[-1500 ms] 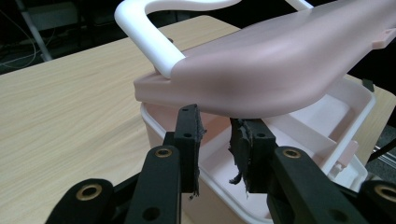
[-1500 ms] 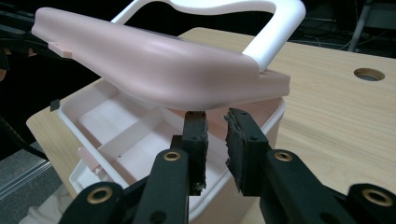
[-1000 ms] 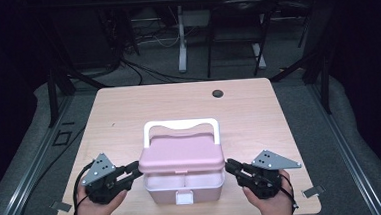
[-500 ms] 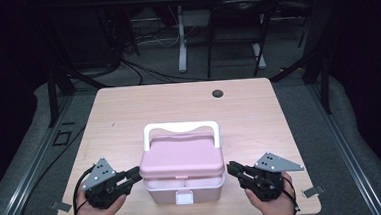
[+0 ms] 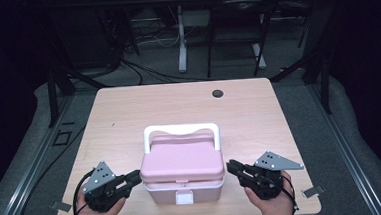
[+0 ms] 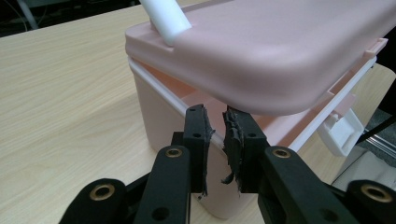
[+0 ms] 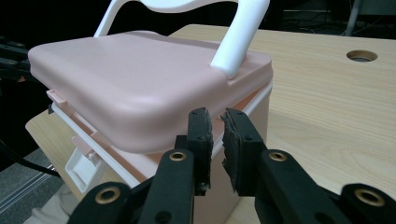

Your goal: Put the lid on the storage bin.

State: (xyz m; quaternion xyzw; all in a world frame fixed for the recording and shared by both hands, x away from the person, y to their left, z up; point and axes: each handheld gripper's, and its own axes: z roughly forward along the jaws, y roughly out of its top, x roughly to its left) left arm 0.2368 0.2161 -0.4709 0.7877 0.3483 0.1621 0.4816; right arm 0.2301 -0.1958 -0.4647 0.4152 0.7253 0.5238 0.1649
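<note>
**Lid's cracked open, latch is hanging loose**

Quick rundown, working outward from the box (image 5: 181, 170) since everything here hangs off it.

Closest in: the white latch (image 5: 183, 197) on the box's near face is flipped down and free. The left gripper (image 5: 134, 178) sits at the box's left side and the right gripper (image 5: 231, 167) at its right side, both tips tucked in at the seam under the lid (image 5: 181, 159). In the gripper views each pair of jaws is nearly pinched together with just a slim gap, and nothing is clamped between them, so they look like wedges rather than grabbers. Compared with a second ago, both grippers have crept a touch nearer the person and lower at the box's sides; the box itself hasn't budged.

What that adds up to: in the left gripper view the lid is visibly lifted off the base (image 6: 164, 107), with a gap showing along the rim. Looks like the opening step is underway, lid being pried from both ends, not yet swung back.

Further out: the white handle (image 5: 180, 130) stands upright behind the lid. Beyond the box, the table (image 5: 128, 111) has a dark grommet hole (image 5: 218, 93) well away toward the far edge.
</note>
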